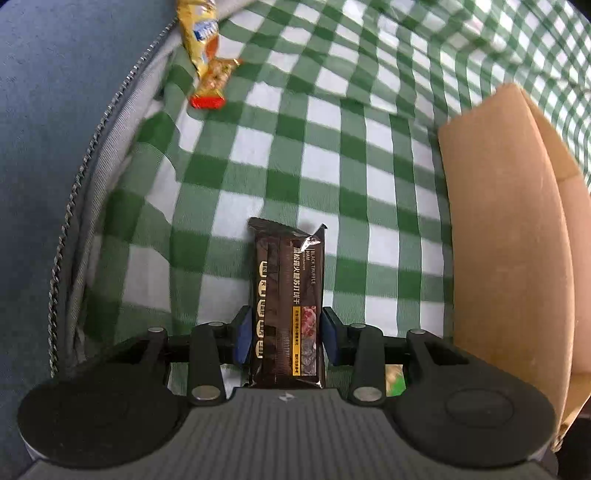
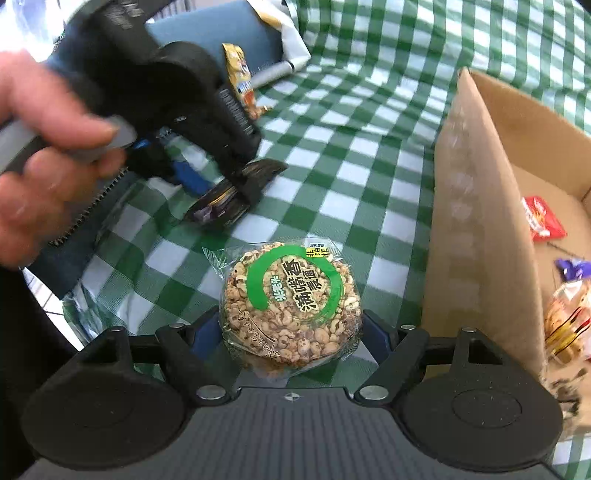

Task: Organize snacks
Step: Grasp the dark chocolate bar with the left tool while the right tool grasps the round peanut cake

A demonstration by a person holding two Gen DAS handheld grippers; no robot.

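My left gripper (image 1: 286,334) is shut on a dark brown black-truffle cracker pack (image 1: 286,291) and holds it over the green checked cloth; it also shows in the right wrist view (image 2: 225,192) with the pack (image 2: 236,195) in its jaws. My right gripper (image 2: 291,332) is shut on a round puffed-rice cake (image 2: 291,299) in clear wrap with a green label. A cardboard box (image 1: 506,236) stands to the right; in the right wrist view the box (image 2: 476,229) holds a red snack packet (image 2: 541,218) and other wrapped snacks (image 2: 569,314).
A yellow snack pack (image 1: 207,55) lies on the cloth at the far left, by a blue zippered bag (image 1: 55,147). In the right wrist view the yellow pack (image 2: 242,83), the blue bag (image 2: 218,33) and a grey marker (image 2: 273,72) lie beyond the left gripper.
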